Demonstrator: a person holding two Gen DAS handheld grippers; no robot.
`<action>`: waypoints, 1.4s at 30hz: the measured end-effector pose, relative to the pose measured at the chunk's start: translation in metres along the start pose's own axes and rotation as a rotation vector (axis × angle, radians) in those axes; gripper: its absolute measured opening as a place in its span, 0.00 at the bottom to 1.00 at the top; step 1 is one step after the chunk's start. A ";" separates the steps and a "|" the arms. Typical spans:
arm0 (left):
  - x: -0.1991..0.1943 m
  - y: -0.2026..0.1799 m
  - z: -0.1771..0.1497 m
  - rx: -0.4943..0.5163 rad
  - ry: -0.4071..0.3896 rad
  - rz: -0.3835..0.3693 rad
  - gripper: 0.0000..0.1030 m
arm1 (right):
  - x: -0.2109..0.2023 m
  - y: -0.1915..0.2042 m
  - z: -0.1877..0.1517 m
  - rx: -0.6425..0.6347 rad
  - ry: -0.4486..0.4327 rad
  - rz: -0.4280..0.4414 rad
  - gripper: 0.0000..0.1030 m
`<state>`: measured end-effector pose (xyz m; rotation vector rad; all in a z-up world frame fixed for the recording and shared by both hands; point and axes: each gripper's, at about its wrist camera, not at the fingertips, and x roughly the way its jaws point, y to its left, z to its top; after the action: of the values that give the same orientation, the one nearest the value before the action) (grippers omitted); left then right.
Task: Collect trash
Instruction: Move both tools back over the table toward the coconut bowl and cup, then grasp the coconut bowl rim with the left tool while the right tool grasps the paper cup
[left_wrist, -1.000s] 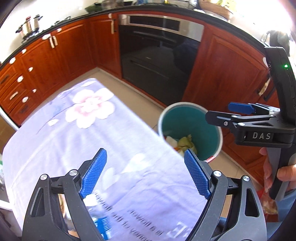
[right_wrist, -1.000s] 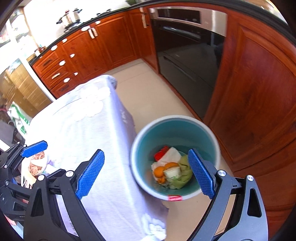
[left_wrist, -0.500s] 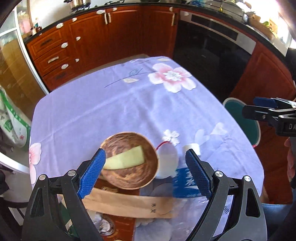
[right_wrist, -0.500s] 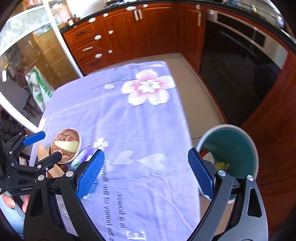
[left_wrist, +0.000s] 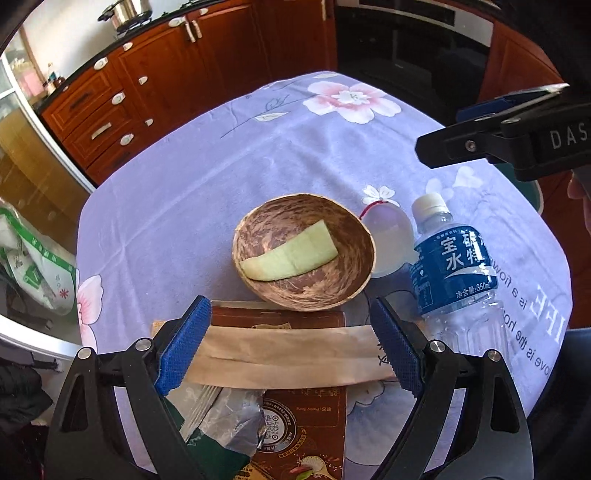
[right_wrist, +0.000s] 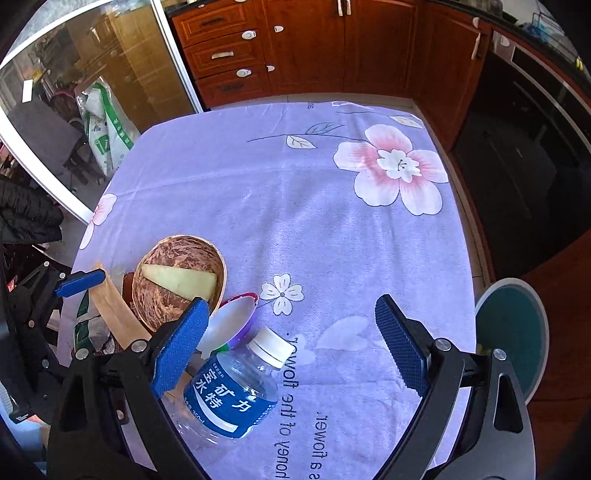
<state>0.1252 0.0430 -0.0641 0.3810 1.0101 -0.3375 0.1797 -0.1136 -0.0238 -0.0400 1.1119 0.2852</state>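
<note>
Two close wrist views down over the table (left_wrist: 258, 155), sharing bowl (left_wrist: 303, 254) and bottle (right_wrist: 236, 391).

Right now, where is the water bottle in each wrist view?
Left wrist: bottle at right, beside the bowl.
Right wrist: bottle at bottom, left of centre, lying between the fingers.
Shared landmark: the bowl holding a pale peel.

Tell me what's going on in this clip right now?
A person is clearing trash off a table with a handheld gripper in each hand. Both the left gripper and the right gripper are open and empty, above the remaining litter: a water bottle, a bowl holding a melon rind, a paper sleeve and wrappers. The bin stands beside the table.
</note>
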 end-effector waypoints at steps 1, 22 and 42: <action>0.002 -0.003 0.001 0.020 -0.002 0.002 0.86 | 0.002 0.000 0.000 -0.002 0.007 -0.002 0.85; 0.033 -0.018 0.024 0.114 0.052 -0.059 0.10 | 0.022 -0.018 -0.004 0.034 0.046 0.012 0.56; 0.017 0.079 0.039 -0.440 -0.054 -0.488 0.07 | 0.039 0.034 0.011 -0.056 0.094 0.077 0.26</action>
<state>0.1979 0.0934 -0.0479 -0.2789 1.0855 -0.5441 0.1973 -0.0712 -0.0500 -0.0604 1.2003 0.3863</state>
